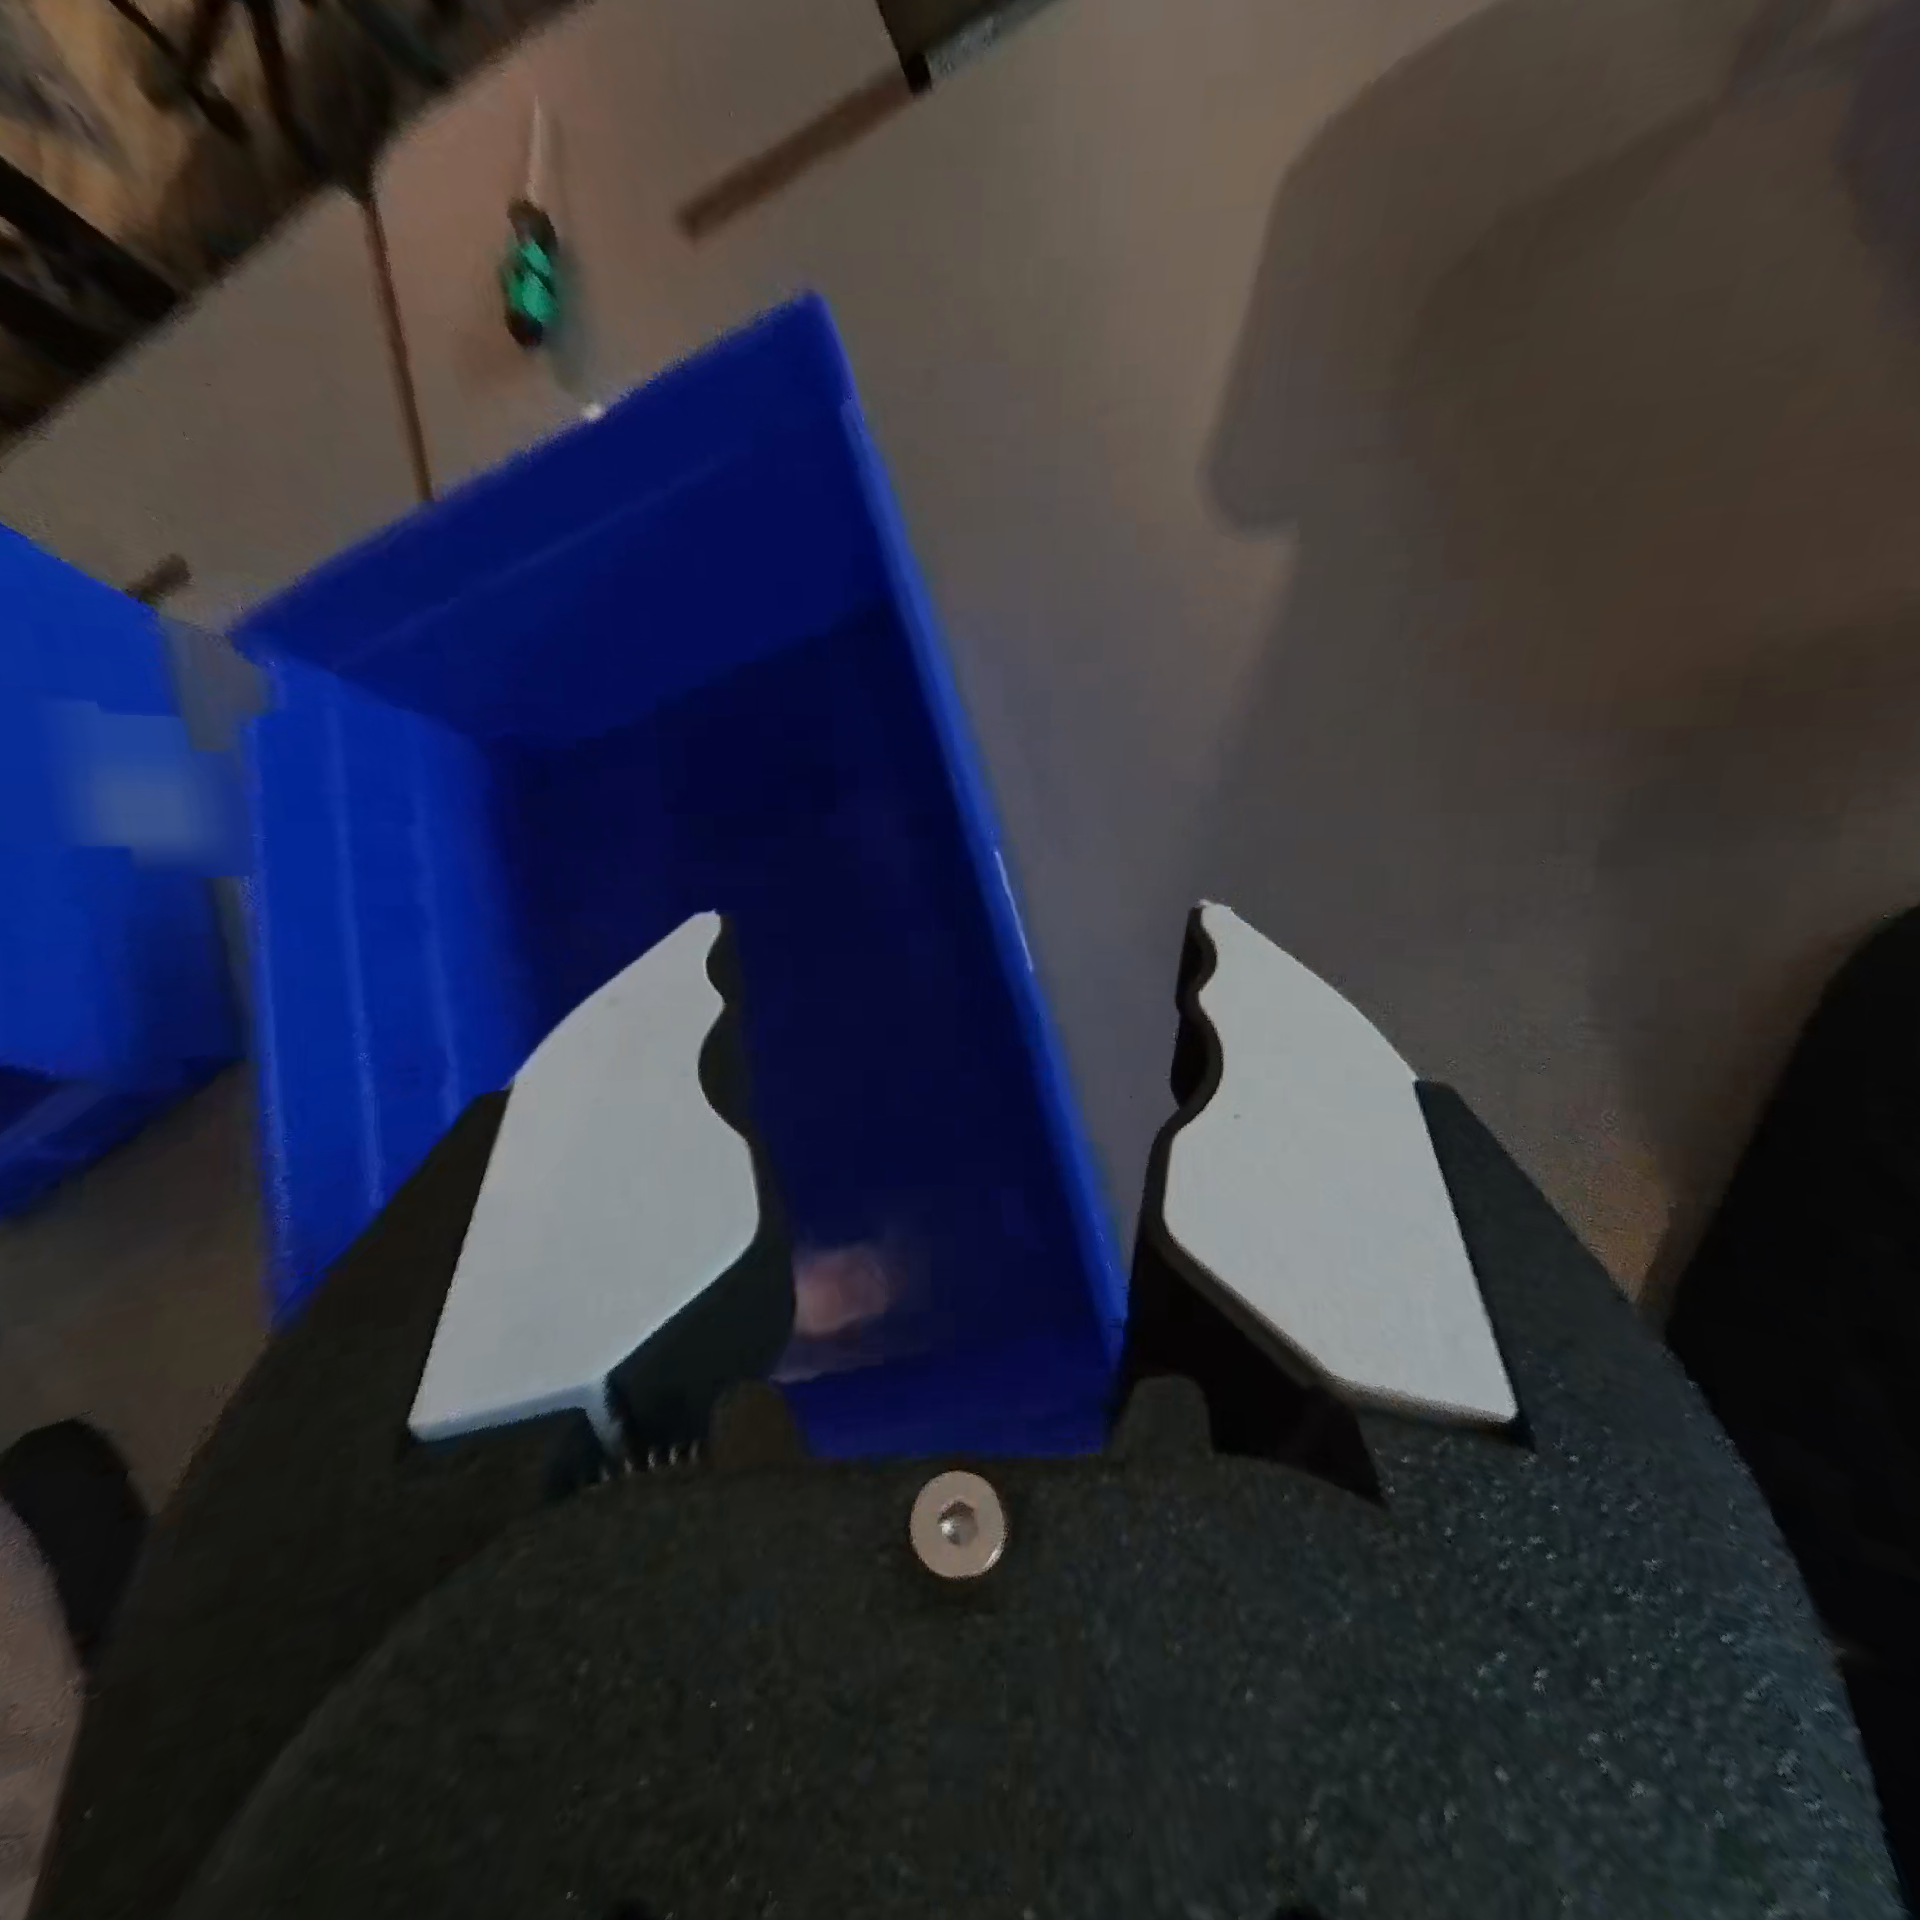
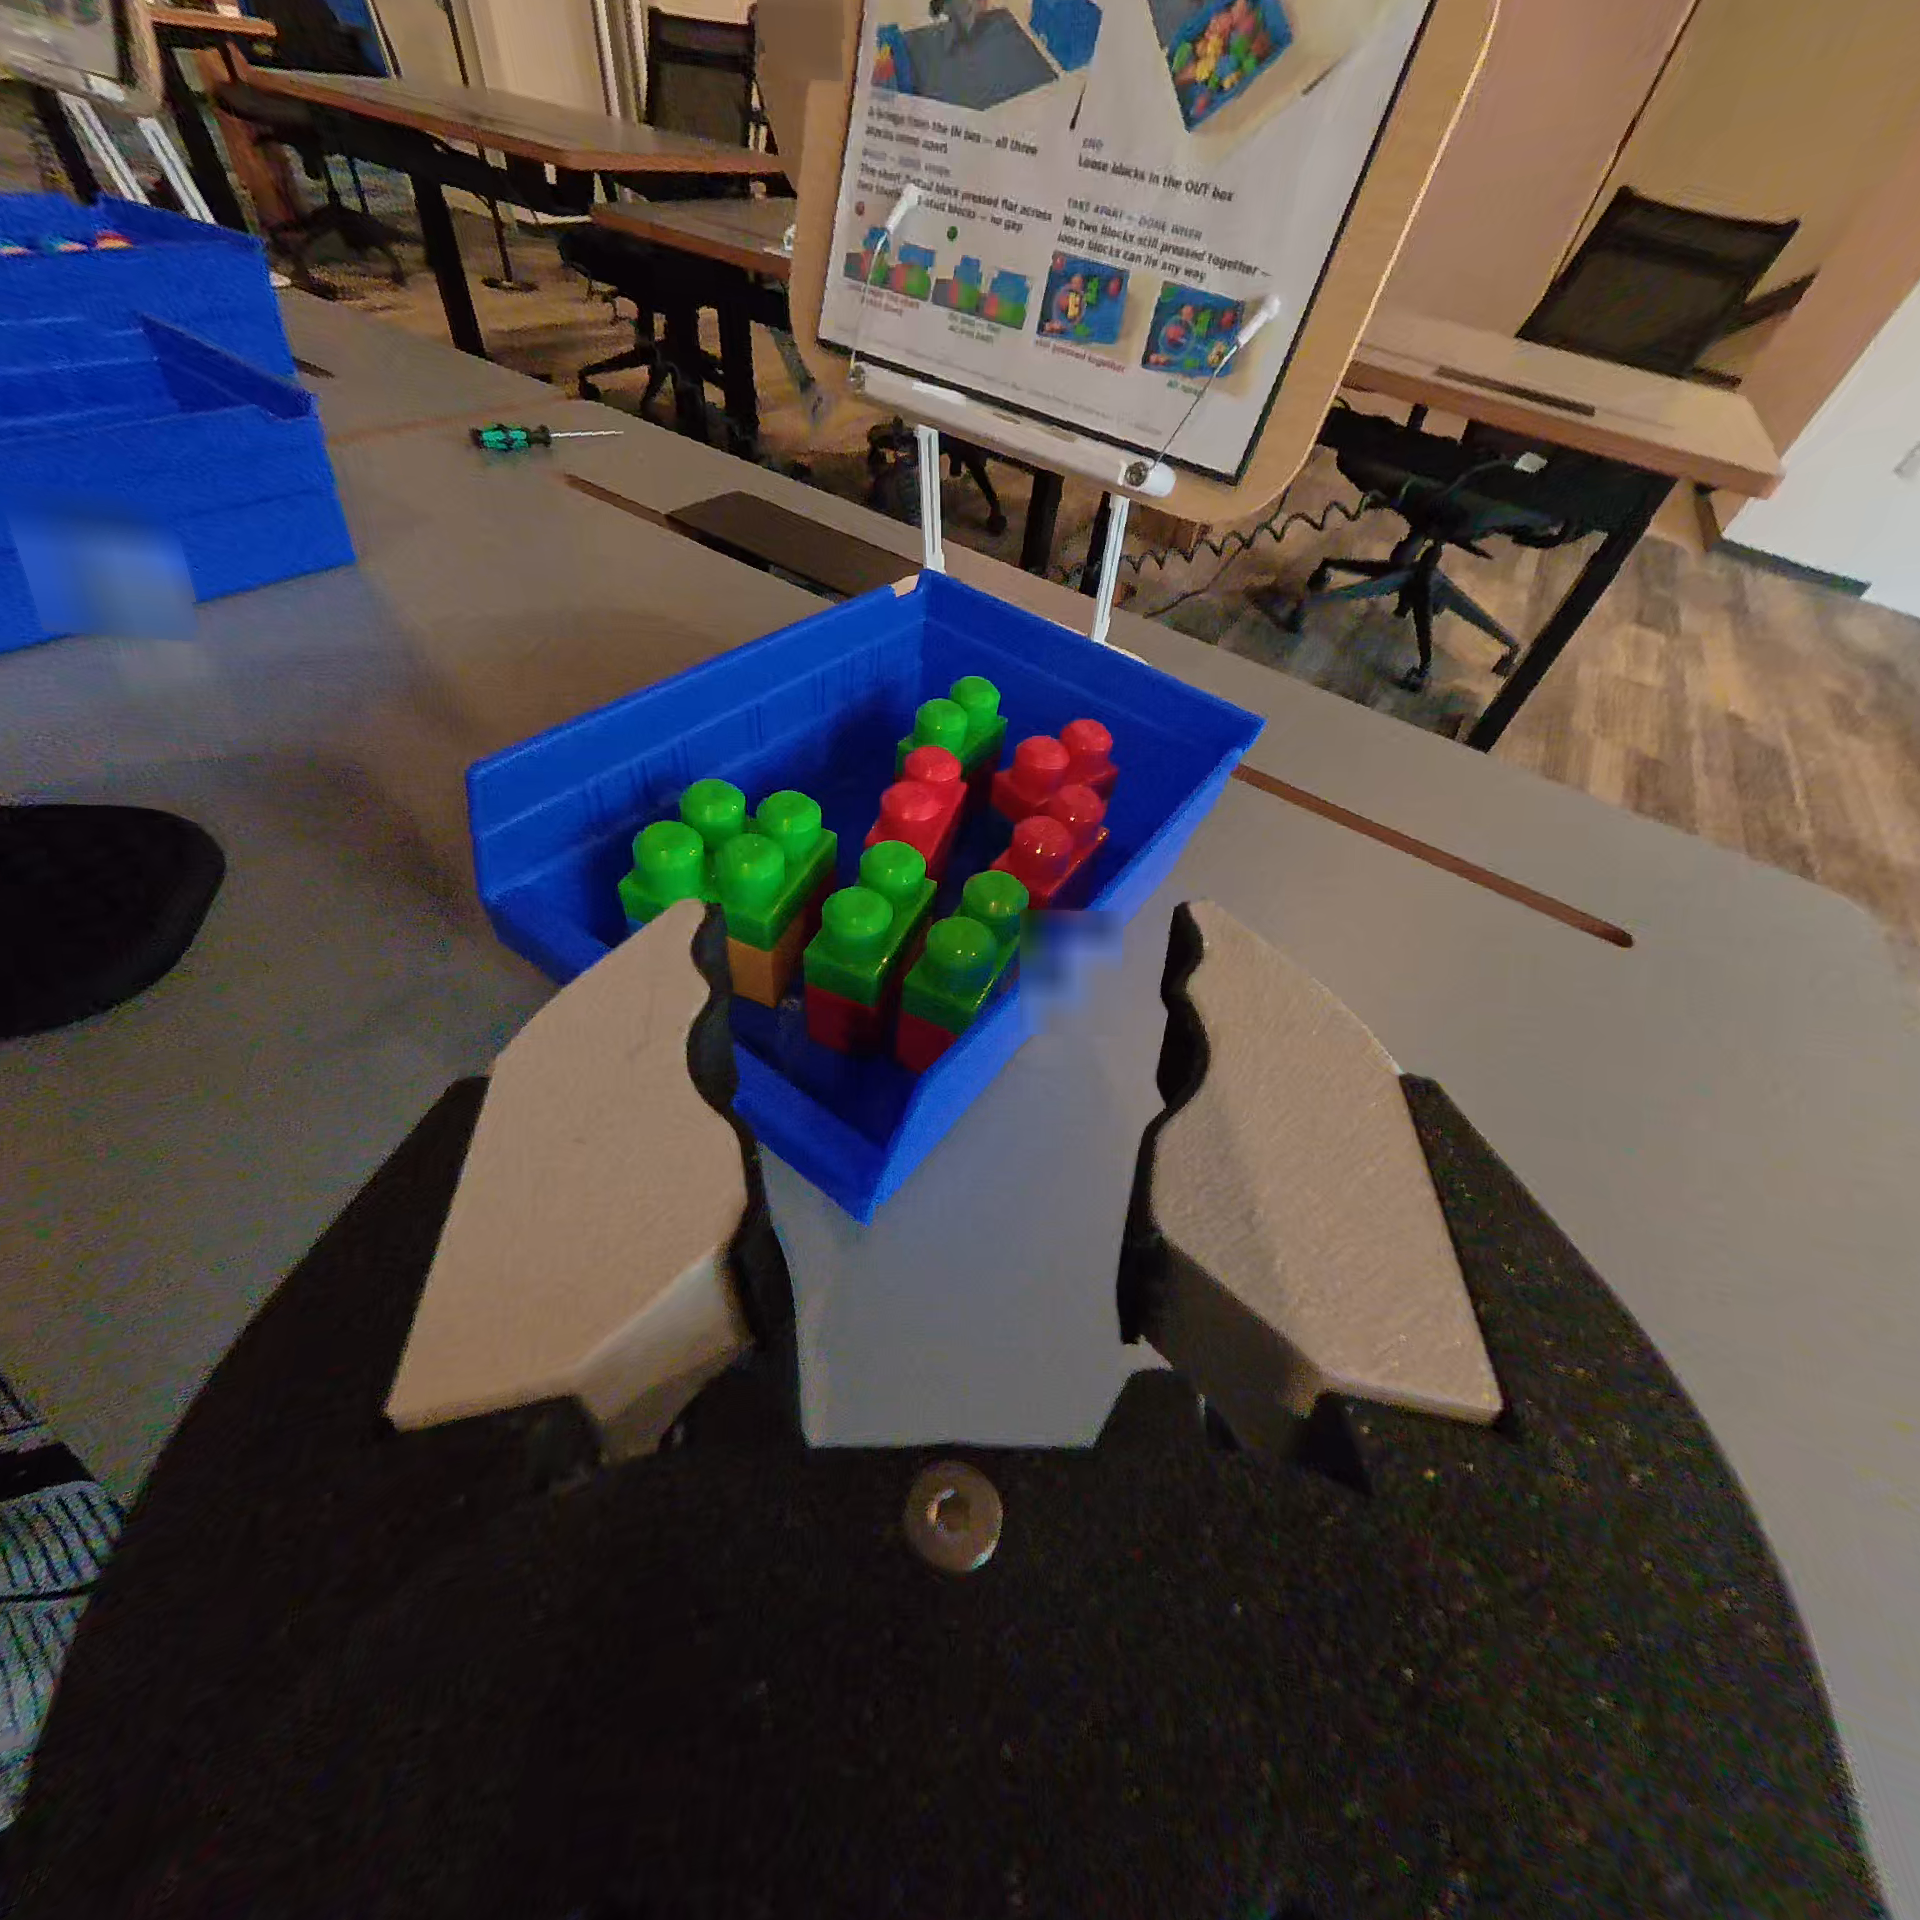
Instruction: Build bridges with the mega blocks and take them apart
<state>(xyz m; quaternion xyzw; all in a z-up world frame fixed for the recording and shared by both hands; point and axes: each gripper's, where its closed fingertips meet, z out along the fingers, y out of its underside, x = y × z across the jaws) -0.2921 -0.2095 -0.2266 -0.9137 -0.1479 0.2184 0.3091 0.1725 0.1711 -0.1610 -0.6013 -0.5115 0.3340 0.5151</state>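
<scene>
Blue bin [image 2: 582,821] of green and red blocks [image 2: 883,862] before your right gripper [image 2: 940,961], jaws apart, your left gripper [image 1: 956,935] likewise spread over another blue bin [image 1: 416,883], on the grey desk [image 2: 1455,997].

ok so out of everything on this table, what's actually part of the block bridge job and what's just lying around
Part of the job:
- blue bin holding green and red mega blocks
- near-empty blue bin below the left hand-held gripper
- right hand-held gripper, open, empty
- instruction sheet on its stand

Lying about:
- green-handled screwdriver
- stacked blue bins, role unclear
- black pad
</scene>
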